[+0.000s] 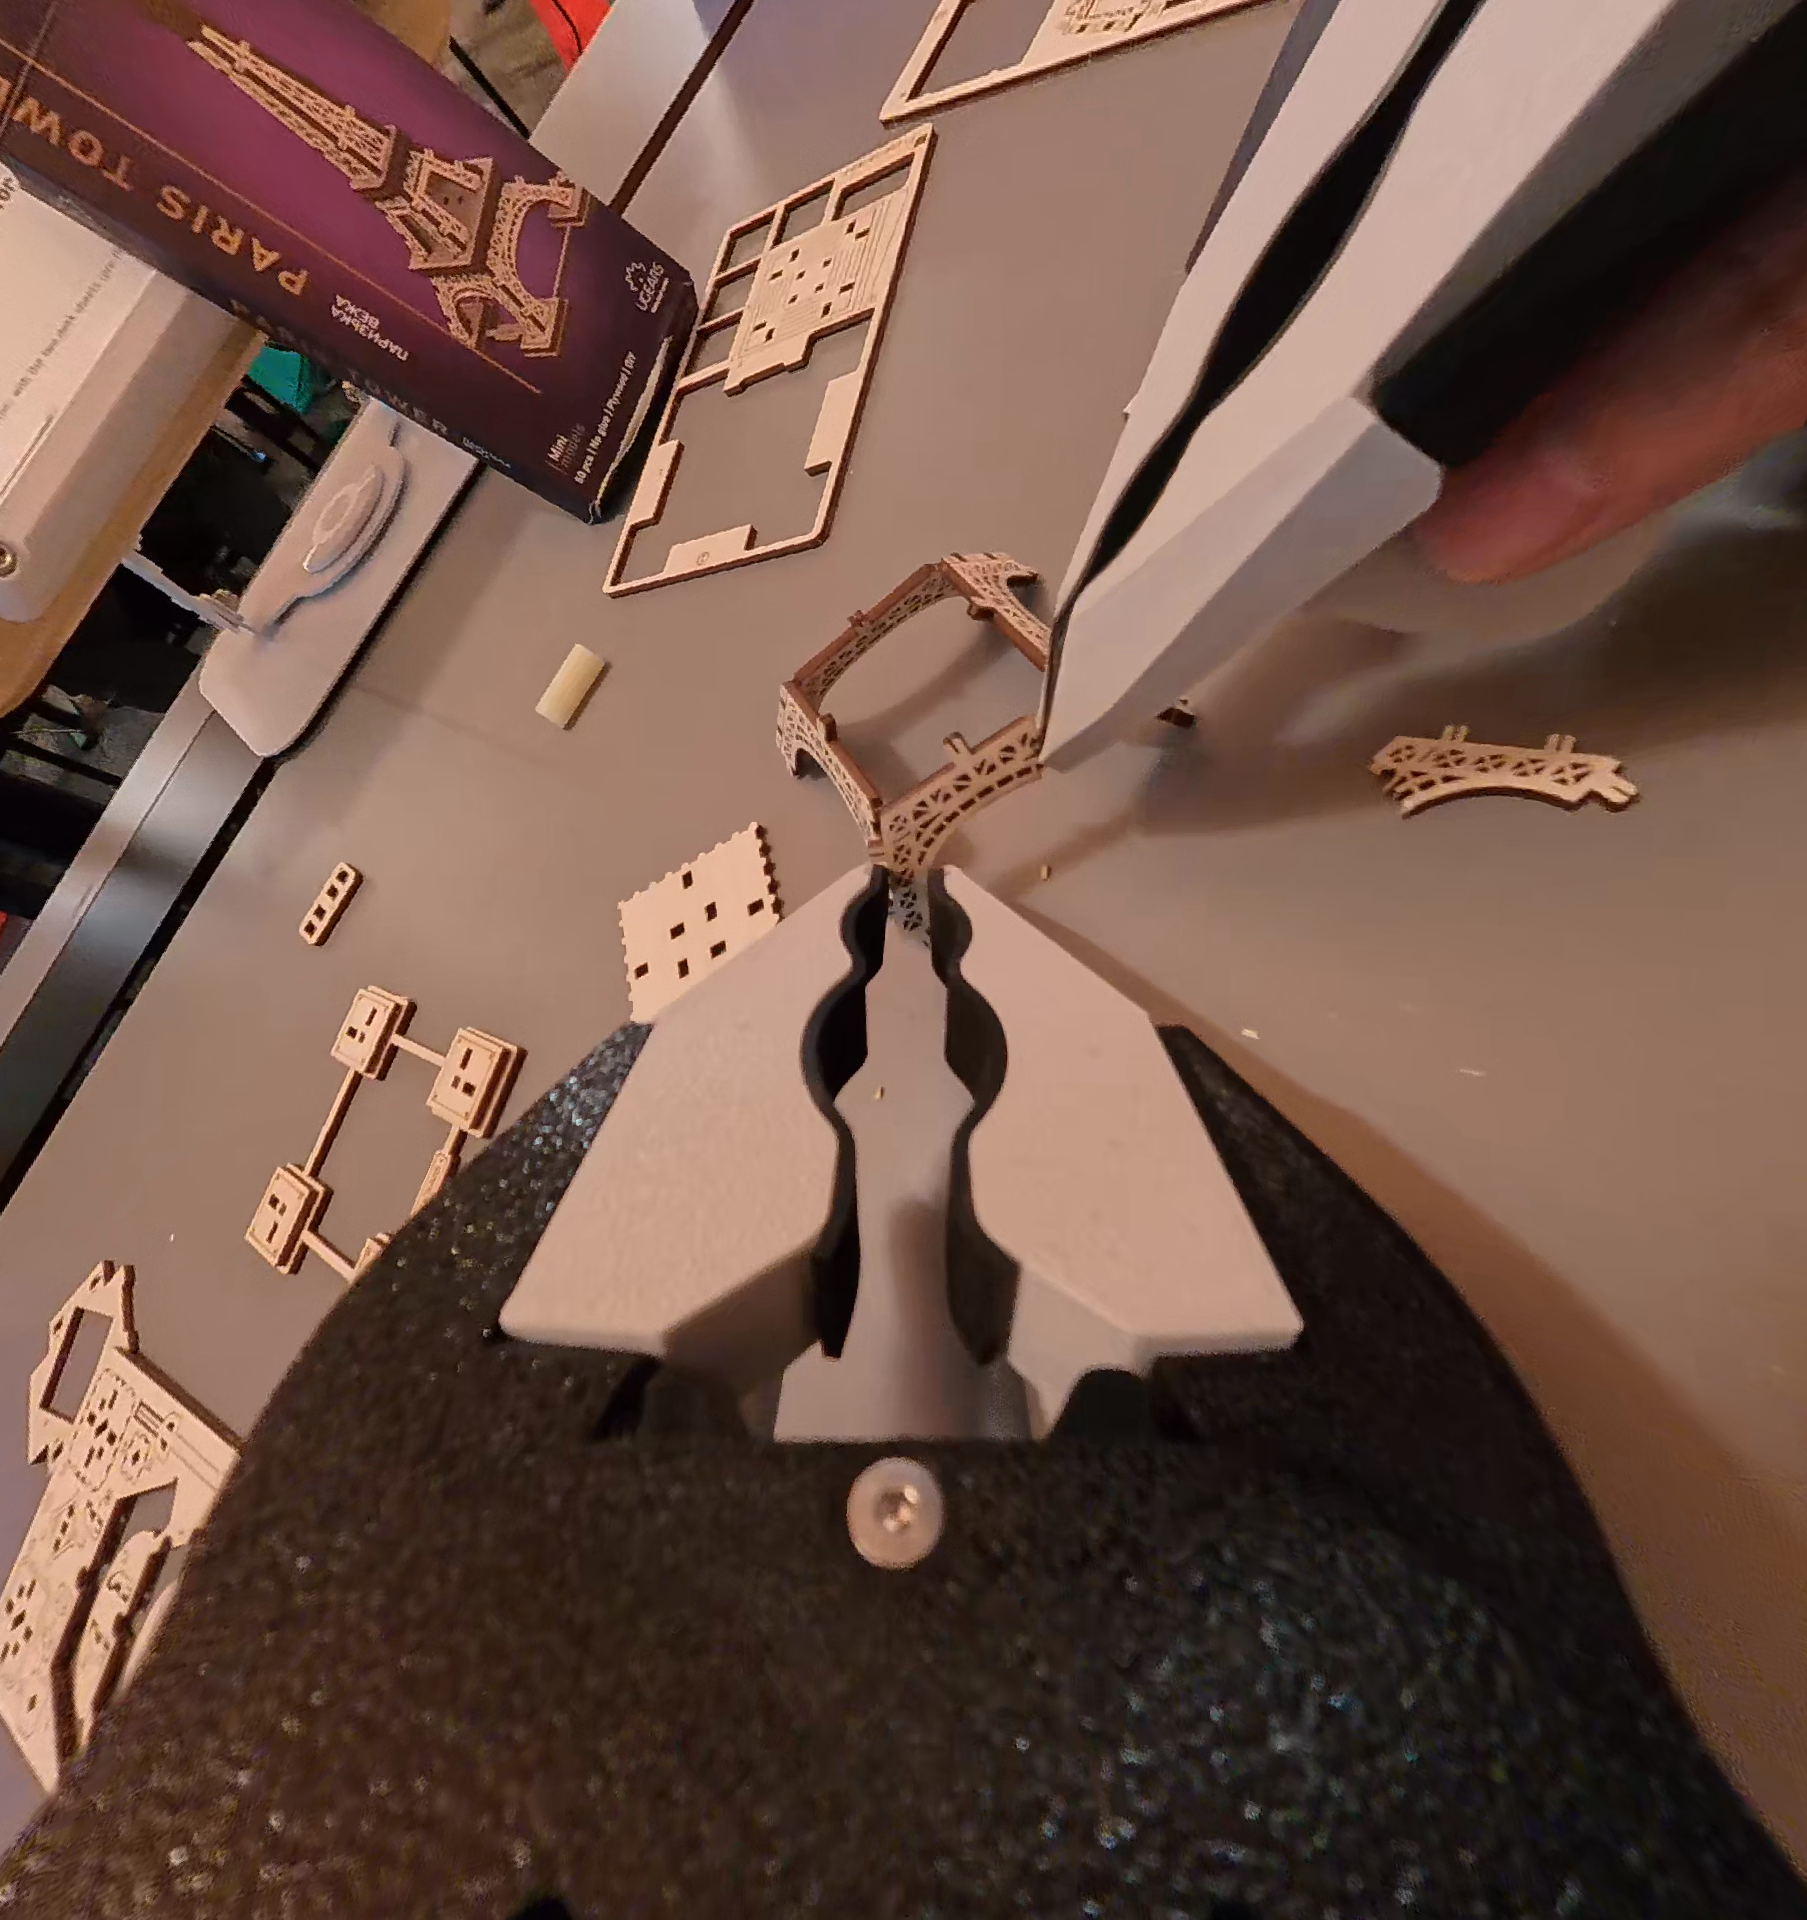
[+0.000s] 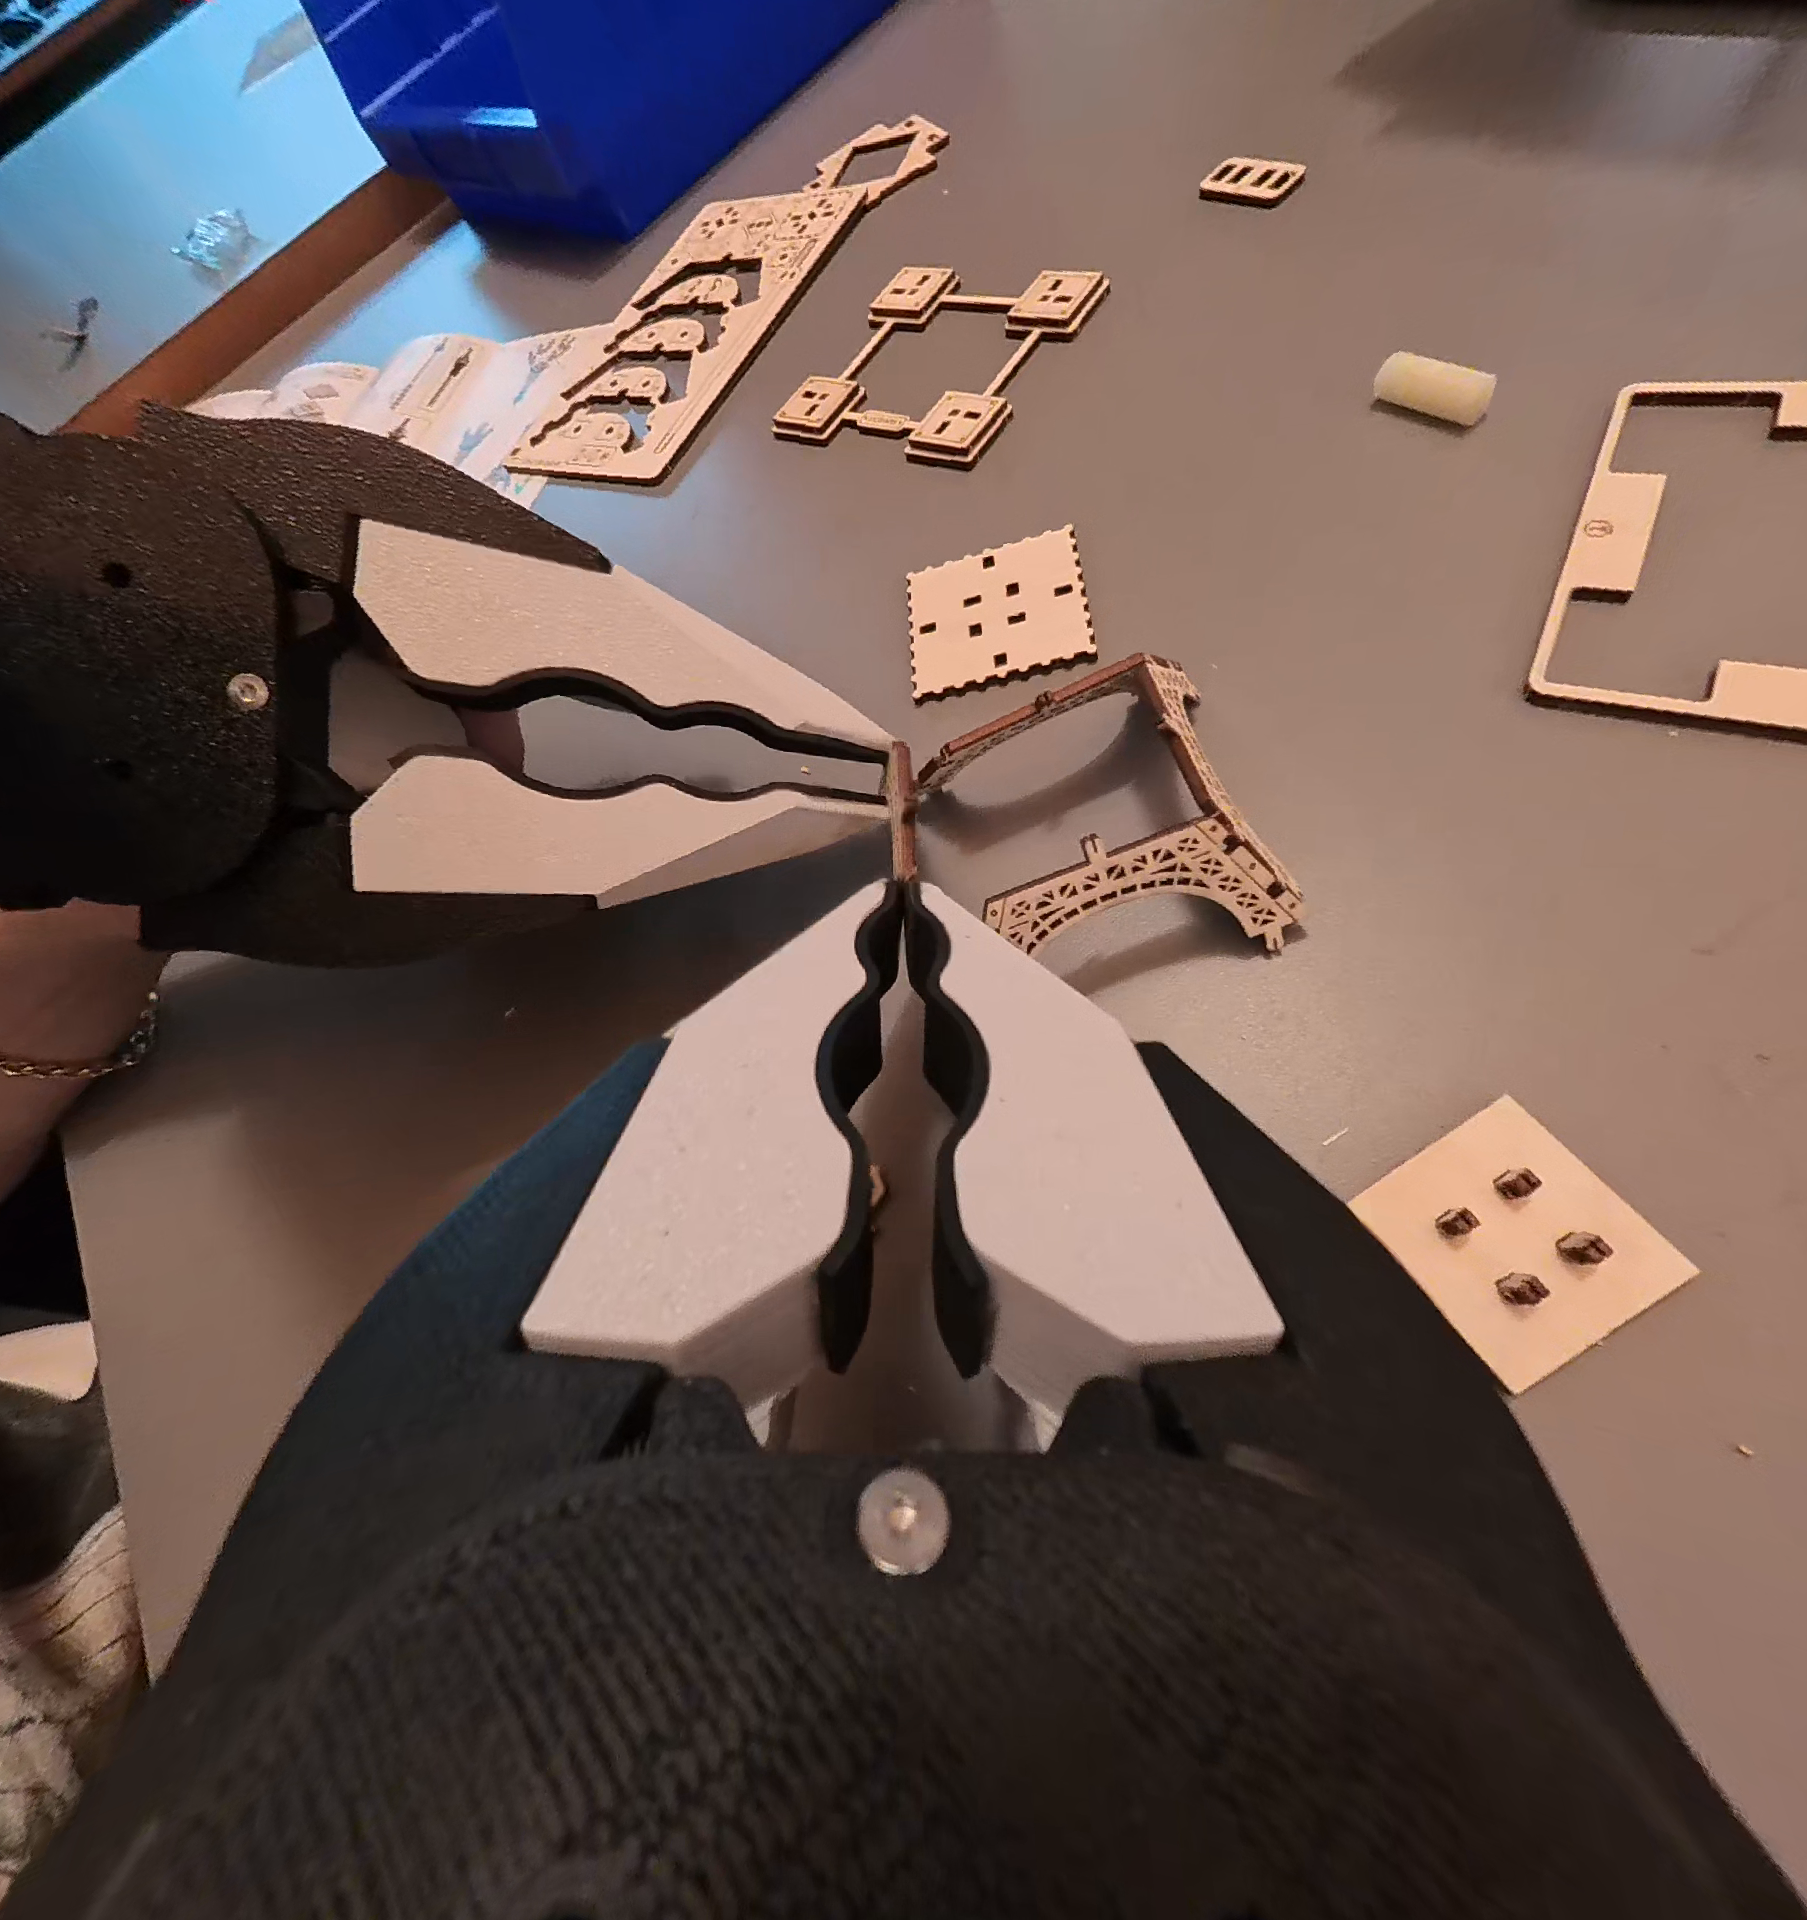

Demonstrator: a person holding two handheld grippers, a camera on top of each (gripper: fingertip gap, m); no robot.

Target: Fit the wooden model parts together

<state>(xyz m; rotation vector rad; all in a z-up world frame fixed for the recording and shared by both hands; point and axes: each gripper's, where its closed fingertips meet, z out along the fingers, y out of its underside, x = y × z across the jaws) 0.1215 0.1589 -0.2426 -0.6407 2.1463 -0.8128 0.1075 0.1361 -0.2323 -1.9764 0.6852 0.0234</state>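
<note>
A partly built square frame of wooden lattice arches (image 1: 883, 634) (image 2: 1216, 758) stands on the grey table (image 1: 1398, 1039). My left gripper (image 1: 909, 883) is shut on the near arch (image 1: 966, 790) at its lower end. In the right wrist view this arch (image 2: 904, 821) shows edge-on, with the left gripper (image 2: 894, 774) pinching it from the left. My right gripper (image 2: 899, 891) is shut on the same arch from below. It also shows in the left wrist view (image 1: 1050, 722) at the arch's other end. A loose arch (image 1: 1501, 774) lies to the right.
A slotted square plate (image 2: 998, 613), a four-pad base piece (image 2: 940, 364), punched-out sheets (image 2: 1709, 561) (image 1: 764, 364), a white cylinder (image 2: 1434, 400), a card with small parts (image 2: 1522, 1236), the purple kit box (image 1: 359, 229) and a blue bin (image 2: 587, 104) surround the frame. My left and right fingertips are right by each other.
</note>
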